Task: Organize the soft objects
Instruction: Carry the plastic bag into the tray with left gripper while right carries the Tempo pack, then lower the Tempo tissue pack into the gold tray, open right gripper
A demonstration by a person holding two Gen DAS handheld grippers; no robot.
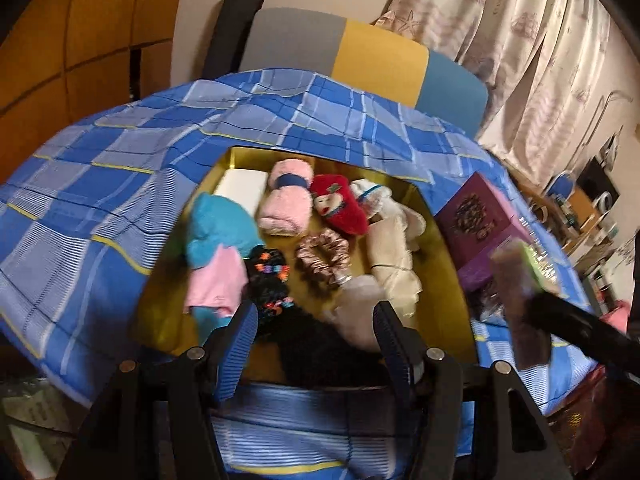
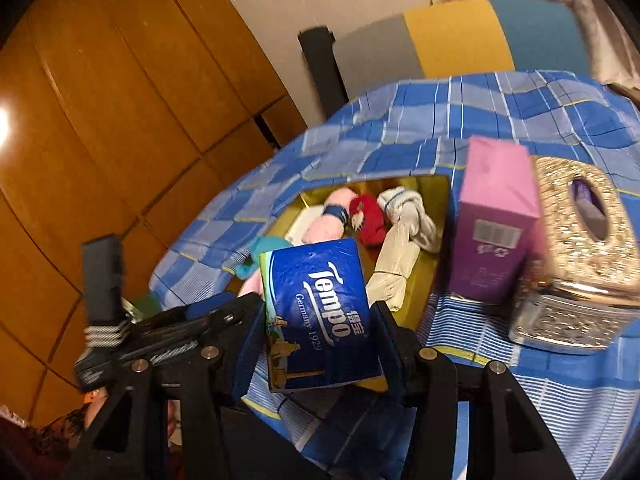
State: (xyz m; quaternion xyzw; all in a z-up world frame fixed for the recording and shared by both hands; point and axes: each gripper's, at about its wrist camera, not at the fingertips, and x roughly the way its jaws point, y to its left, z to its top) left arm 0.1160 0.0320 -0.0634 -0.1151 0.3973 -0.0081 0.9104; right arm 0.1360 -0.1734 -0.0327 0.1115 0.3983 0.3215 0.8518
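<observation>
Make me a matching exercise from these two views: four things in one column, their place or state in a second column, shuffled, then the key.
Things
1. Tempo tissue pack
2. scrunchie
3. purple box
4. left gripper

Places or states
A. standing on the blue checked cloth, outside the tray
B. open, nothing between its fingers
C. clamped in the right gripper
D. lying inside the gold tray, among the socks

Pairs: 1-C, 2-D, 3-A, 4-B
</observation>
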